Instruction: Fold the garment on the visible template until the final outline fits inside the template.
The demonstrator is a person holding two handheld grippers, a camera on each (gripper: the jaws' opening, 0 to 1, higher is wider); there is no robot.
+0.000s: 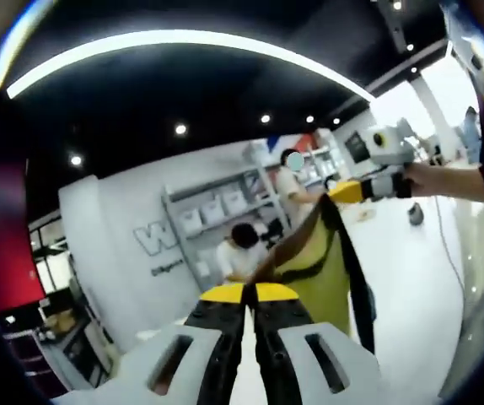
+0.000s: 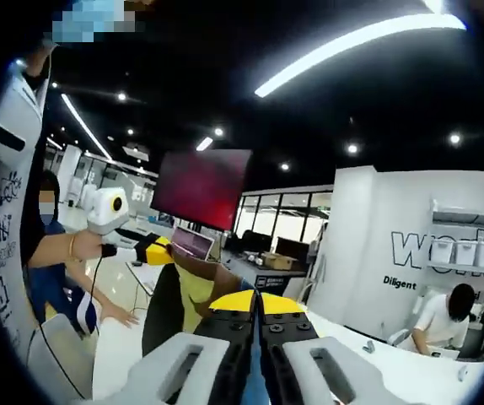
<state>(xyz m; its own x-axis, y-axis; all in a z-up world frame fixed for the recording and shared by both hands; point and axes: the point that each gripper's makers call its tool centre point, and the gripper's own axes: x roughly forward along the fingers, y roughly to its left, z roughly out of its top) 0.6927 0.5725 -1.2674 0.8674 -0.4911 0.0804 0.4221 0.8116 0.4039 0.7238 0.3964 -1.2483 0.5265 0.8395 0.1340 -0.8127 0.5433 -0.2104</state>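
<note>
Nearest the lens in the left gripper view, the left gripper (image 1: 249,295) has its yellow-tipped jaws pressed together on an edge of the garment (image 1: 319,266), a yellow piece with dark trim. From that pinch the cloth rises to the far right, where the right gripper (image 1: 349,191) clamps another edge of it. A hand (image 1: 423,179) holds that tool, the forearm running off to the right. The garment hangs stretched between the two tools, well above the white table (image 1: 411,278), with a dark strip dangling at its right side.

Seen from the right gripper view, the right gripper (image 2: 256,302) is likewise closed on the fabric at its tips, and the garment (image 2: 193,285) runs away to the left up to the left gripper (image 2: 159,251), which a hand (image 2: 83,245) grips. Yellow cloth shows in the middle, with a dark panel hanging down at its left.

Behind it all, a grey shelf unit (image 1: 217,211) with white bins stands against a white wall, and a seated person (image 2: 444,321) in a white shirt bends over the far right end of the table (image 2: 394,363).
</note>
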